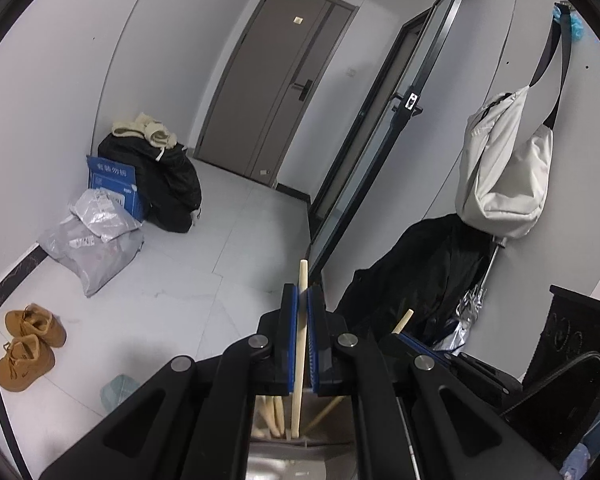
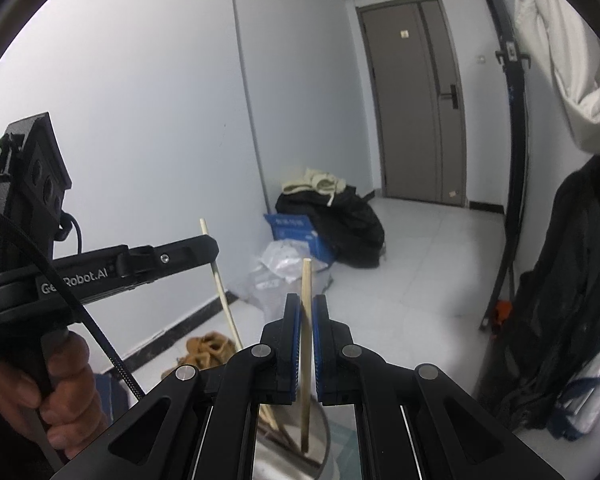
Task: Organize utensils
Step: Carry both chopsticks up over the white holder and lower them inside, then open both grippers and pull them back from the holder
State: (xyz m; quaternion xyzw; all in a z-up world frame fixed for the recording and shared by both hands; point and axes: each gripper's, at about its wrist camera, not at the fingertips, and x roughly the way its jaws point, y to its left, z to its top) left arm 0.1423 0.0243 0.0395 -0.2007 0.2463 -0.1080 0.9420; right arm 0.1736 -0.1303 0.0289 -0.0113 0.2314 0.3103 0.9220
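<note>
Your left gripper point(image 1: 303, 300) pinches a chopstick point(image 1: 300, 344) between its blue pads. The stick stands up, its low end in a metal cup point(image 1: 284, 460). Your right gripper point(image 2: 306, 312) pinches another stick point(image 2: 306, 320) over the same cup. Far back stands a door point(image 1: 276, 80).

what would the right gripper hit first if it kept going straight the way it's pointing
Probably nothing close. The right gripper, shut on a wooden chopstick, points across open floor toward grey plastic bags and a blue box by the wall. Those look like the first obstacles, though depth is unclear.
</note>
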